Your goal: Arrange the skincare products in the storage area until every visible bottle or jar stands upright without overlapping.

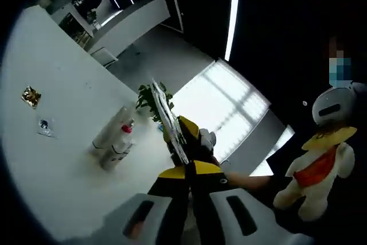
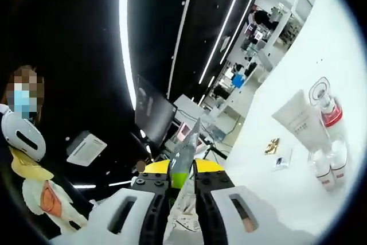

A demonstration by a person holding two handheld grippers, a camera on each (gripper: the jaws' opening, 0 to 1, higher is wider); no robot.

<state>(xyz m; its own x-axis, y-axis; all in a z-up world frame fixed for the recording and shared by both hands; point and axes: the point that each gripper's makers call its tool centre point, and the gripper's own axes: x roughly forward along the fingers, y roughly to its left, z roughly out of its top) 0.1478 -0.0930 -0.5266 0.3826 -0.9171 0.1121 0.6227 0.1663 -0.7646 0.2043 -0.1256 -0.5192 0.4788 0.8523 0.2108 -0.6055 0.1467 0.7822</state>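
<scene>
In the left gripper view the left tool (image 1: 182,142) has its jaws pressed together on a thin flat packet (image 1: 166,113), a crinkled sachet that sticks up past the yellow-and-black jaw tips. Beyond it, well apart from the tool, the skincare products (image 1: 116,139) sit in a small cluster on the white bench (image 1: 51,159): a white tube, a bottle with a red collar under a clear cap, and small white bottles close beside them. I cannot tell from this tilted view which of them stand upright. Farther off on the bench lie a small gold wrapper (image 1: 30,96) and a small dark-printed sachet (image 1: 45,127), apart from each other and from the cluster. A leafy plant (image 1: 150,98) shows behind the packet, and a plush toy (image 1: 321,164) with an orange bib and yellow collar hangs at the side. In the right gripper view the right tool (image 2: 182,179) is likewise closed on a thin greenish packet (image 2: 184,156) standing up between its tips. The same cluster (image 2: 318,136) lies well away to one side of that tool on the bench (image 2: 269,199), with the white tube, the red-collared bottle and two small bottles touching or nearly so.
</scene>
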